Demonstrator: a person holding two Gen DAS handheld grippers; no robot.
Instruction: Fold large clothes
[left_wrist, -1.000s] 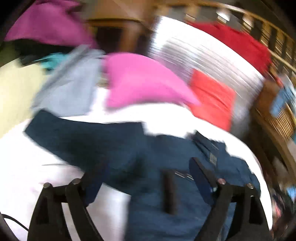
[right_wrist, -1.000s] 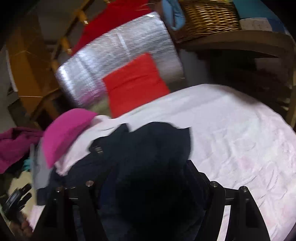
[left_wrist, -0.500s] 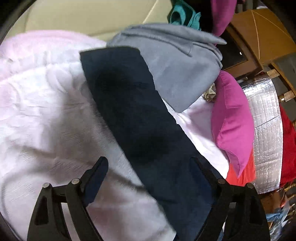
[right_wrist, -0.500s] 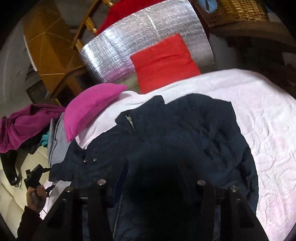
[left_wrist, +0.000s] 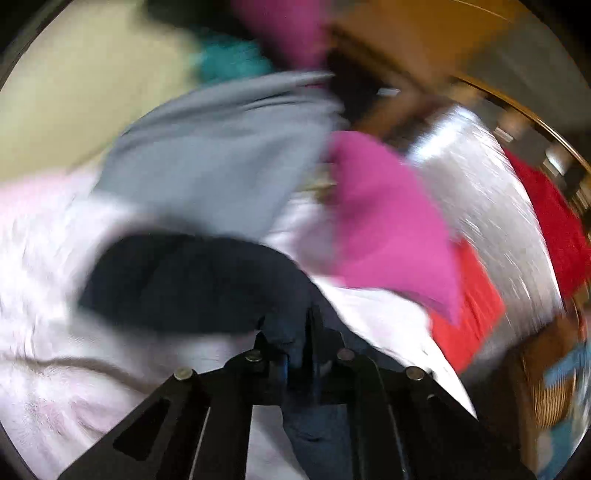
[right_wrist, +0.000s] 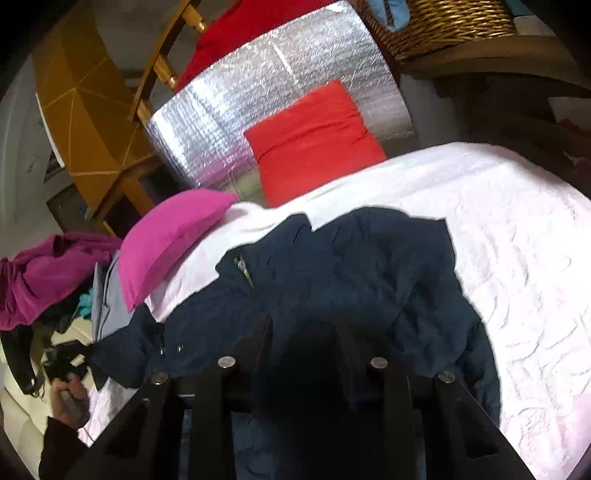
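Navy jacket lies spread and rumpled on the white bedspread, collar and zip toward the pink pillow, body running from there back under the right gripper. One sleeve runs out to the left, long axis roughly crosswise in the left wrist view, cuff end far from the left gripper.

Left gripper: jaws pinched together, navy cloth caught between them at the sleeve's near end. View is blurred, so exact bite depth is unclear.

Right gripper: jaws narrowing, closing over dark jacket fabric directly below; too dark to tell if the pads press on it yet.

Judgement: the fold turns on the sleeve. Left gripper is the nearer one and already has it; the sleeve should go inward across the jacket body, toward the right gripper.

Grey garment sits just beyond the sleeve, snag risk.
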